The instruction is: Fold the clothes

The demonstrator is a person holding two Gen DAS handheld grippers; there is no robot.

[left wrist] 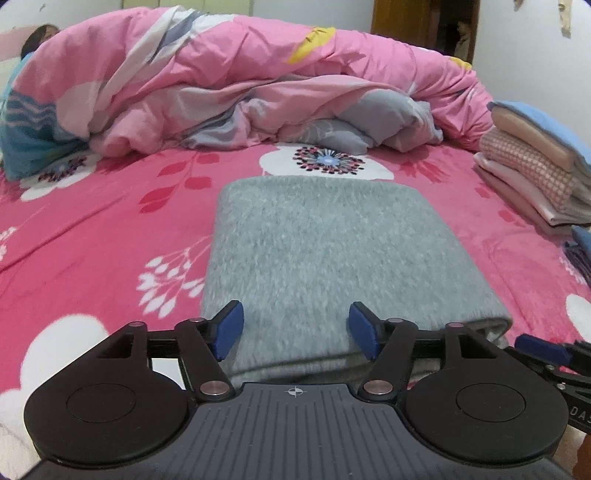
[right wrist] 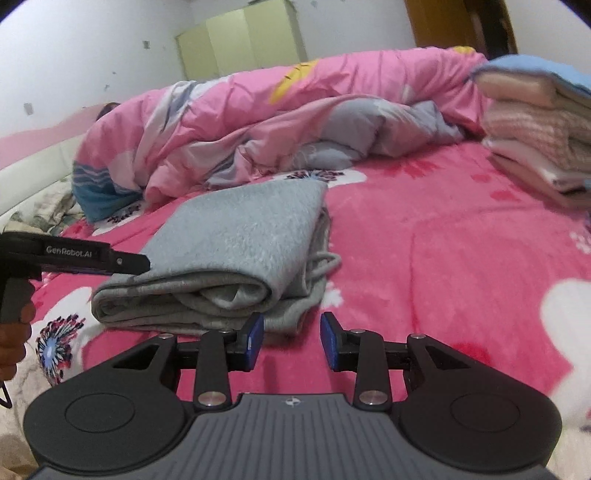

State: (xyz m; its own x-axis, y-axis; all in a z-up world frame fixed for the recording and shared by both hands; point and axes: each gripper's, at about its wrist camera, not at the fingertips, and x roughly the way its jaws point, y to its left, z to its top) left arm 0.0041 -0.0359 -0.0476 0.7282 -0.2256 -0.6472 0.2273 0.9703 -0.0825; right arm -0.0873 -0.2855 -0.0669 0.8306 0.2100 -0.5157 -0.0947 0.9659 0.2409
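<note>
A grey fuzzy garment (left wrist: pixel 332 258) lies folded into a thick rectangle on the pink flowered bed sheet (left wrist: pixel 92 240). My left gripper (left wrist: pixel 295 330) hovers at its near edge, open, its blue pads (left wrist: pixel 229 328) wide apart and pressing on nothing. In the right wrist view the same grey garment (right wrist: pixel 240 236) shows its rolled layers and loose right side. My right gripper (right wrist: pixel 291 339) stands open just in front of its near right corner, only pink sheet (right wrist: pixel 443 258) between the fingers. The left gripper (right wrist: pixel 74 258) reaches in from the left, held by a hand (right wrist: pixel 14 332).
A crumpled pink quilt (left wrist: pixel 221 74) fills the back of the bed, with a person's head (left wrist: pixel 40 37) showing at its far left end. A stack of folded clothes (left wrist: pixel 535 166) sits at the right edge. A green wardrobe (right wrist: pixel 240 40) and a wooden door (left wrist: pixel 424 26) stand behind.
</note>
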